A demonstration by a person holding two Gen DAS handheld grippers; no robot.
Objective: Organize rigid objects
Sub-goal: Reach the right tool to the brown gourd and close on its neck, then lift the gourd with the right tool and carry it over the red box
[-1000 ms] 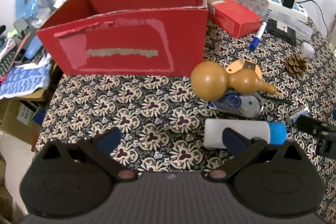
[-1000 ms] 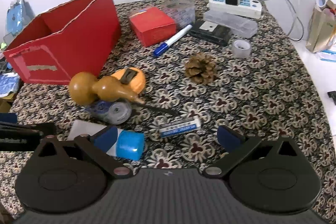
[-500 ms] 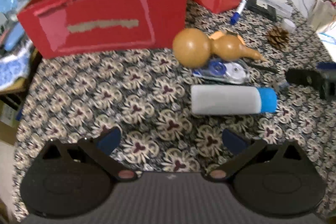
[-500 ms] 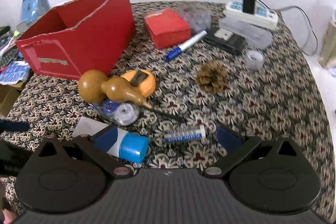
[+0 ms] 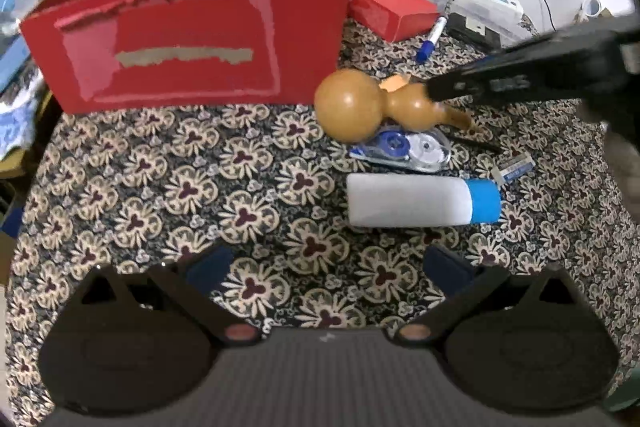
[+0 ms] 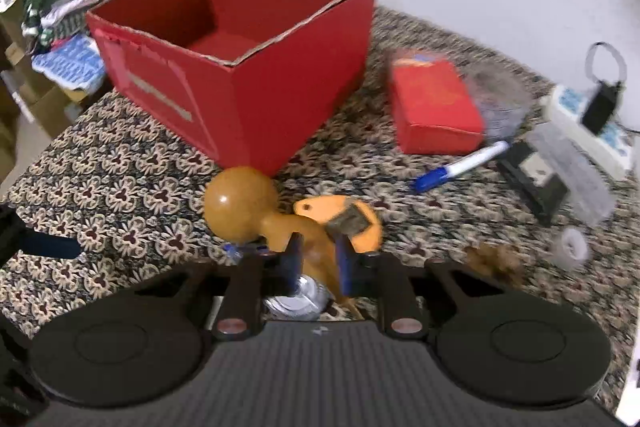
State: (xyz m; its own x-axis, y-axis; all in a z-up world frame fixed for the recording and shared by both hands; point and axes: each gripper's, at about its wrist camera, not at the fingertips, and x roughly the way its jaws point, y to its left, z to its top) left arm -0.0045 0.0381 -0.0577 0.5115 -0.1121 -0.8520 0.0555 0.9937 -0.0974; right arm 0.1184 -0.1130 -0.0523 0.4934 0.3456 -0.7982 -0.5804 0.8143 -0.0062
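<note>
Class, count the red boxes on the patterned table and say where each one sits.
2. The large open red box stands at the table's back left. The small closed red box lies to its right, beside the blue marker. None seem hidden.

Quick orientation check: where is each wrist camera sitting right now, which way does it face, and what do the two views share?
Left wrist: behind the open left gripper, facing the white bottle and red box; the right gripper enters from its right.
Right wrist: behind the right gripper, closed on the gourd.
Shared: gourd, red box, blue marker.
</note>
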